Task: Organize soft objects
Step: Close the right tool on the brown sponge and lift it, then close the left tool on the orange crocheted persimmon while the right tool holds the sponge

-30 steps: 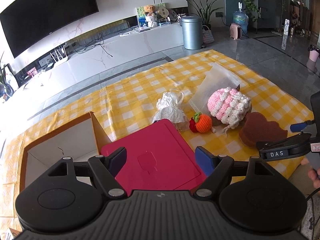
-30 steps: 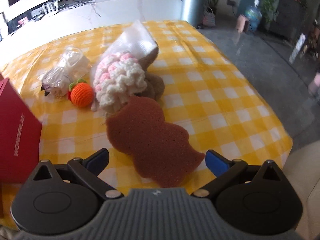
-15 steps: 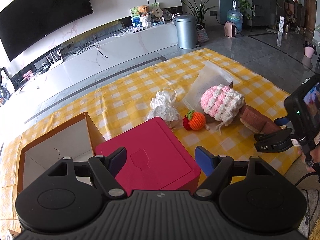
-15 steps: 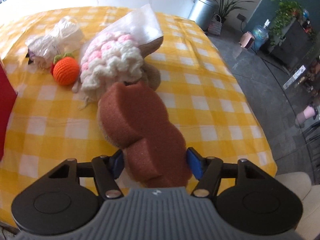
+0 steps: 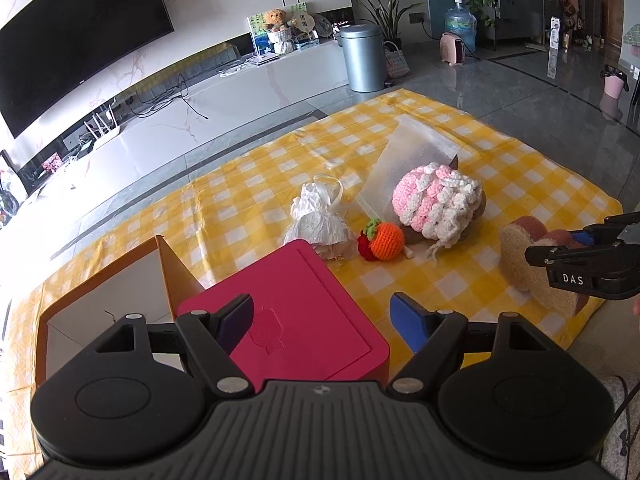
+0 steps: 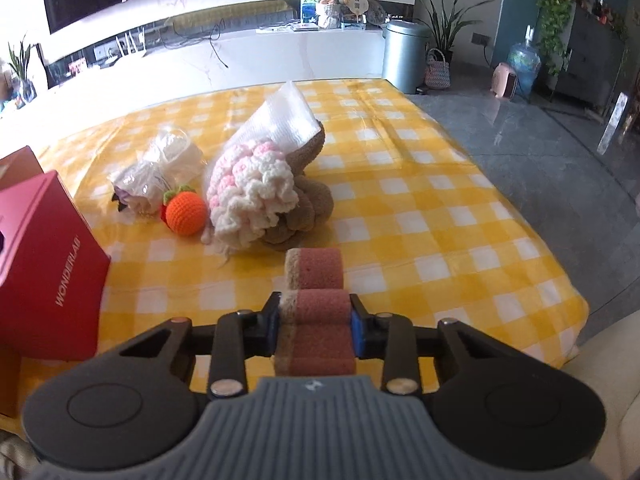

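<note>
My right gripper [image 6: 316, 320] is shut on a brown sponge [image 6: 316, 276] and holds it on edge above the yellow checked cloth [image 6: 420, 200]. The left wrist view shows the sponge [image 5: 520, 256] at the right, clamped by the right gripper [image 5: 576, 244]. A pink and white crochet toy [image 6: 252, 192], an orange crochet fruit [image 6: 186, 214] and a white wrapped bundle [image 6: 160, 172] lie beyond it. My left gripper [image 5: 322, 322] is open and empty above a red box [image 5: 296, 312].
An open cardboard box [image 5: 108, 280] stands left of the red box [image 6: 44, 264]. A clear plastic bag [image 5: 408, 160] lies behind the crochet toy [image 5: 436, 204]. The cloth's edge drops to the grey floor [image 6: 540, 140] on the right.
My right gripper closed on the brown sponge and lifted it from flat on the cloth to upright on edge. The left gripper stayed over the red box.
</note>
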The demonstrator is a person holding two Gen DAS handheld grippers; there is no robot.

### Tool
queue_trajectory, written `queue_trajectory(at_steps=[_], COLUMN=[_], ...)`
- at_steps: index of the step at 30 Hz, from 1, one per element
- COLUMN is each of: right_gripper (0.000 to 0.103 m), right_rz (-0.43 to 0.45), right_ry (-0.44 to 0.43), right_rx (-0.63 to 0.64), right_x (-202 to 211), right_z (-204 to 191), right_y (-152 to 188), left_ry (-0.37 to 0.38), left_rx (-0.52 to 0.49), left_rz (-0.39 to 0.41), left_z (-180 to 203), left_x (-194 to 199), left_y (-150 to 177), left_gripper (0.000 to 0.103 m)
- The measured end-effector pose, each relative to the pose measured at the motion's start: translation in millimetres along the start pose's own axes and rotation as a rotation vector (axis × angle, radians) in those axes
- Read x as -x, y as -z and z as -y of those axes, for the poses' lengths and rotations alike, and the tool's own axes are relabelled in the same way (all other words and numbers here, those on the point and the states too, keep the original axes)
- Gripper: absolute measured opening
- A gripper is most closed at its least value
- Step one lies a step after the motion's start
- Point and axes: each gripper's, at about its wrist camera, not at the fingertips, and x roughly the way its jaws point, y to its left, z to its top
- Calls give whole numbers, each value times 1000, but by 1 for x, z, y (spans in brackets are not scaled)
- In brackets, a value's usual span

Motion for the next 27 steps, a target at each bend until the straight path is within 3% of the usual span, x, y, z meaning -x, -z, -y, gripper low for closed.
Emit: queue_trajectory(at_steps=[3,6,9,14,19,27], right_gripper=[32,32,32,32,32,32], right_rz=[11,38,53,42,53,44], right_ry=[-63,-69,-71,-74,-69,-64], right_rx=[-97,-142,-152,-140,-134,-137], right_x=[3,8,13,10,13,10], right_z=[9,14,16,15,18,20], right_y=[2,4,5,7,8,11], left_ry=[-1,21,90,128,114,90], left_rx=[-2,-2,-9,2,-42,18], left_rz=[1,-23,-63,-159,-267,-400], left_z=[4,11,20,29,33,33], left_x=[-7,-19,-36,-74,-120,-183], left_y=[-6,-17,-31,-56,-74,-73], left_gripper=[91,91,91,90,87,87])
